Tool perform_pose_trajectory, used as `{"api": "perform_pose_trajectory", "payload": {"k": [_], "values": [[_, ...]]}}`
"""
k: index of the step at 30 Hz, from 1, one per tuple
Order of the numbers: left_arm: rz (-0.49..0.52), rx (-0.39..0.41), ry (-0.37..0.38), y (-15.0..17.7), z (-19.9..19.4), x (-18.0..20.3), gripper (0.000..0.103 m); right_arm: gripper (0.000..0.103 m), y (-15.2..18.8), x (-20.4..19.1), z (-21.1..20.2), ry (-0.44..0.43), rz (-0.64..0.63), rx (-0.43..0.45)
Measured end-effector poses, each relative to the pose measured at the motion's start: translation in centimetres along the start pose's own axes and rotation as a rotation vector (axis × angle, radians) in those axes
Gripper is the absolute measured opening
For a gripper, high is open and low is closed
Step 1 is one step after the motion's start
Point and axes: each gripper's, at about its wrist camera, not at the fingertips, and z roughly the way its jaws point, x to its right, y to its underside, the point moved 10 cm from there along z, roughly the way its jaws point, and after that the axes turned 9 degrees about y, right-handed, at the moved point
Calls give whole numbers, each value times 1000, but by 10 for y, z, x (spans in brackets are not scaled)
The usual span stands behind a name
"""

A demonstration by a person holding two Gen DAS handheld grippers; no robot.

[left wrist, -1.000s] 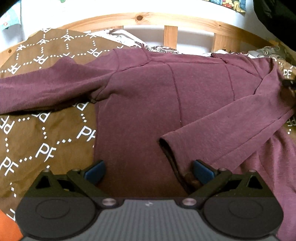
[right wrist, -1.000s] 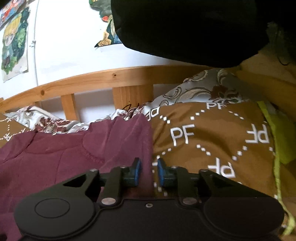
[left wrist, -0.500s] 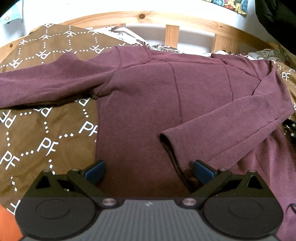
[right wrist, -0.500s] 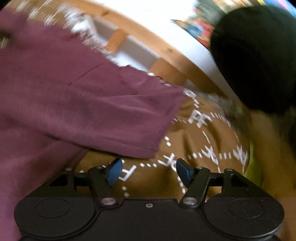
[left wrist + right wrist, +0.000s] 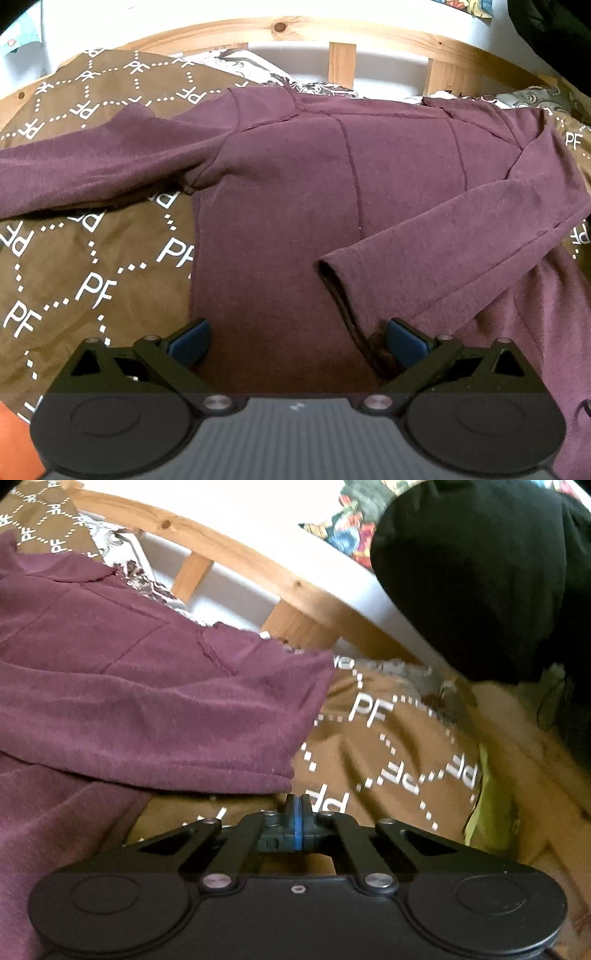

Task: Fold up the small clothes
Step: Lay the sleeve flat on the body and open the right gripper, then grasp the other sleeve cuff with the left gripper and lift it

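Since a second ago the right gripper [image 5: 294, 812] has let go of the maroon long-sleeved knit top [image 5: 280, 206]: it was pinched on the fabric edge, spread wide half a second ago, and now its blue pads are pressed together with nothing between them, hovering just near of the folded sleeve's edge over the brown quilted bedspread printed with white "PF" letters [image 5: 388, 746]. The left wrist view has barely changed; the top sits slightly lower in it than before.

The left gripper [image 5: 295, 341] stands wide, its blue pads [image 5: 190, 341] either side of the top's lower body, the right-hand pad just beside the cuff [image 5: 334, 288] of the sleeve that lies folded across the body.

The top lies flat on the bedspread, its other sleeve stretched out to the left. A curved pale wooden bed rail [image 5: 341, 62] runs along the far side.
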Motion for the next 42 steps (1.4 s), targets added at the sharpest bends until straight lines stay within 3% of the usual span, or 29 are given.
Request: {"api": "perform_pose_trajectory", "payload": {"k": [2,3,5,8,10,11,13,17,22,25,30,33,38,41,42], "values": [[-30,0,14,-1,-6,-4,102,1,-1,1,-3,-5,13,1],[-46,5,25,-2,-11,-6,102,7,-2,1,-6,-4,14,6],[-68,22,39,-4,-23,-12,102,40,-3,-5,-9,-16,-8,16],[-79,34,17,-6,-43,-25,102,49,-2,-15,-7,-27,-72,7],[-91,52,1,-7,-61,-37,102,52,-1,-16,-8,-24,-58,-10],[-95,70,-8,-8,-72,-45,102,58,-1,-15,-10,-25,-37,-22],[-102,105,-49,-11,-93,-64,102,70,0,-15,-19,-25,-7,-34],[-158,154,-161,-13,-132,-119,102,82,1,-22,-48,-56,-4,-31],[-198,192,-276,-19,-169,-191,102,100,-15,-36,-96,-120,9,35],[-297,253,-296,-28,-191,-230,102,102,-32,-51,-123,-152,-17,102],[-550,373,-170,-50,-200,-280,102,102,-52,-82,-157,-209,-65,181],[-613,379,-173,-62,-192,-301,102,102,-59,-95,-169,-246,-77,207],[-648,380,-262,-65,-178,-319,100,102,-64,-104,-183,-288,-75,228],[-679,363,-350,-61,-169,-335,88,102,-61,-104,-186,-304,-63,219],[-700,355,-390,-59,-167,-341,75,102,-60,-104,-186,-306,-61,215]]}}
